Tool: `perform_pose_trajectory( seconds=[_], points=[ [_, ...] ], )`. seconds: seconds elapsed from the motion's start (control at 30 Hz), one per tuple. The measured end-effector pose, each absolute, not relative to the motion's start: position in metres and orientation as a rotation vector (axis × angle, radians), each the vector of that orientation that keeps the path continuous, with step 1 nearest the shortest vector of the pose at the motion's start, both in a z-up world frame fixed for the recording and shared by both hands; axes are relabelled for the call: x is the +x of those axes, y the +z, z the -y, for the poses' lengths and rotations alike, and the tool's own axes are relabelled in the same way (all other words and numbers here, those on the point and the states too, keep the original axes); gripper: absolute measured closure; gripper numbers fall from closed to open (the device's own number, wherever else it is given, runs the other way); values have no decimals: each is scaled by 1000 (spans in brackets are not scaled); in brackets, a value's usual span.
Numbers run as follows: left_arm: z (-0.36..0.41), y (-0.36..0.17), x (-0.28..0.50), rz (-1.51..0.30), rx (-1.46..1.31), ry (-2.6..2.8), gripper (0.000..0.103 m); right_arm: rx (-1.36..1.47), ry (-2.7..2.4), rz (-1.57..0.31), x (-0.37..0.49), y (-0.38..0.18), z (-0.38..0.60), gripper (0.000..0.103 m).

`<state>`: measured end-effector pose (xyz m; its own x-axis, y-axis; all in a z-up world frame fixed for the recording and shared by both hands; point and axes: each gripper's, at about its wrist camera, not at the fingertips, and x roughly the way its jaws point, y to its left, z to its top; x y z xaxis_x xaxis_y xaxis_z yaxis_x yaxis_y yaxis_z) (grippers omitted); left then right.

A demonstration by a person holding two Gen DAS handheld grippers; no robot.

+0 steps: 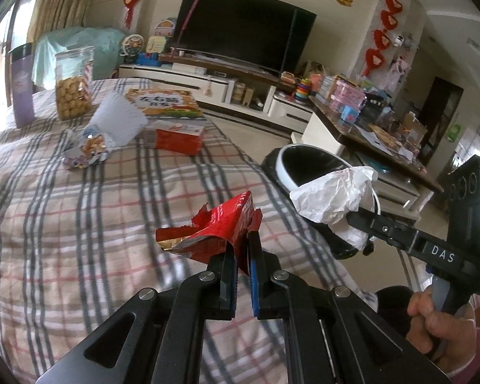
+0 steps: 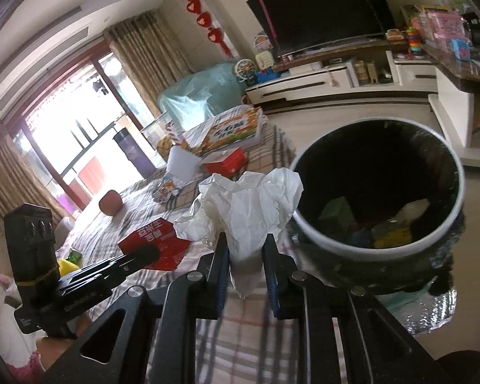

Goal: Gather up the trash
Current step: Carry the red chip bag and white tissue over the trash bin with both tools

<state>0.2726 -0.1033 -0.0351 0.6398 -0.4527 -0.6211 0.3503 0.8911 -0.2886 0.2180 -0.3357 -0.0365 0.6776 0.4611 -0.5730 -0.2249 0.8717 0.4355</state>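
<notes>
Grippers, both loaded. Your right gripper [image 2: 244, 249] clamps crumpled white paper [image 2: 243, 204]: light, soft, crushable; hold its bunched stem. Ahead and right of it, the black trash bin [image 2: 457, 172] stands open. Your left gripper [image 1: 242, 240] pinches a torn red wrapper [image 1: 220, 224]: thin, slippery foil; grip the folded edge. Lettering: "DAS" on the right gripper's body.

Torn red wrapper [image 1: 219, 224], crumpled white paper [image 2: 249, 204], both clamped.

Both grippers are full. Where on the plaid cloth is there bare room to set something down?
The plaid cloth lies bare between the torn snack wrapper and the left gripper. It is crowded farther back, around the red box, book and cookie jar.
</notes>
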Motion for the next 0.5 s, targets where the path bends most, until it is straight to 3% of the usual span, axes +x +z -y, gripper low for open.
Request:
perform_pose_trajectory(
  seconds=[0.5],
  points=[
    [143, -32, 288, -739, -111, -522, 98, 378, 312, -703, 215, -32, 377, 83]
  ],
)
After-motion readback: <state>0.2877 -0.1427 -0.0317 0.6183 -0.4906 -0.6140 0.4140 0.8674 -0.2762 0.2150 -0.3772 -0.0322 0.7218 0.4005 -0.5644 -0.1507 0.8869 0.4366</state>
